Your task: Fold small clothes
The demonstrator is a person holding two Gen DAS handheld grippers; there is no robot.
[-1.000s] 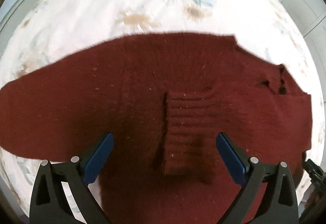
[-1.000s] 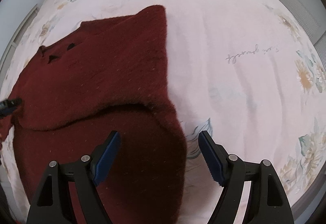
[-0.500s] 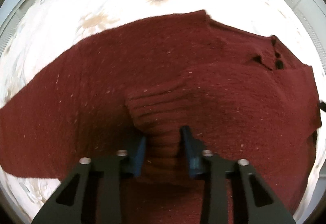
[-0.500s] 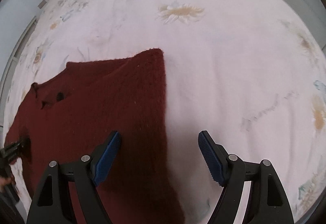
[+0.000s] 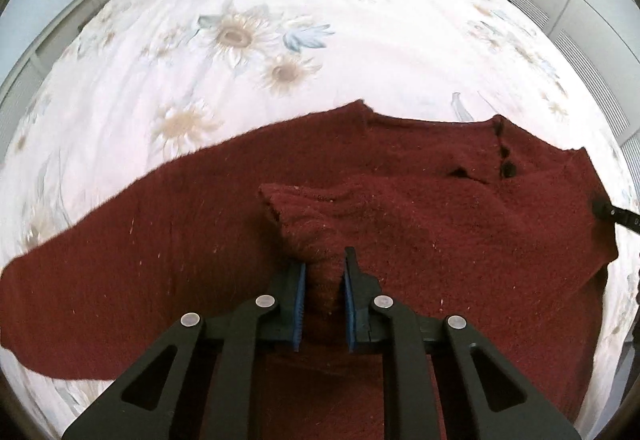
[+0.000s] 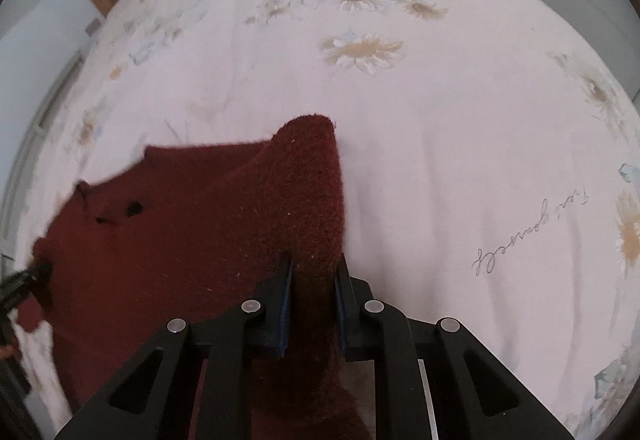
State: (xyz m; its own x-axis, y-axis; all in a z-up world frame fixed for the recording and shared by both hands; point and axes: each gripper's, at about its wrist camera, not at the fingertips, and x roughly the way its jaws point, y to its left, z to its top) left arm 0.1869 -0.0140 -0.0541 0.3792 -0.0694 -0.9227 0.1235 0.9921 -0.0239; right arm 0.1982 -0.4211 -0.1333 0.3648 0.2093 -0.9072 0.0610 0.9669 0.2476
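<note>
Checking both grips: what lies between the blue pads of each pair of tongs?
Knit of the maroon sweater: a bunched ribbed cuff in the left tongs in the left wrist view, a side edge in the right tongs in the right wrist view.

Floral-sheeted bed [image 5: 360,52] under a dark red, seemingly knitted sweater [image 5: 420,224].

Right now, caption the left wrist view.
Left gripper pinching a sleeve cuff on a maroon sweater across a floral bedspread.

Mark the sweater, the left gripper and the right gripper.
sweater [image 5: 460,224]: left wrist view, flat knit body.
left gripper [image 5: 325,260]: left wrist view, between fingertips, jaws pinching cuff.
right gripper [image 6: 315,260]: right wrist view, between fingertips.
</note>
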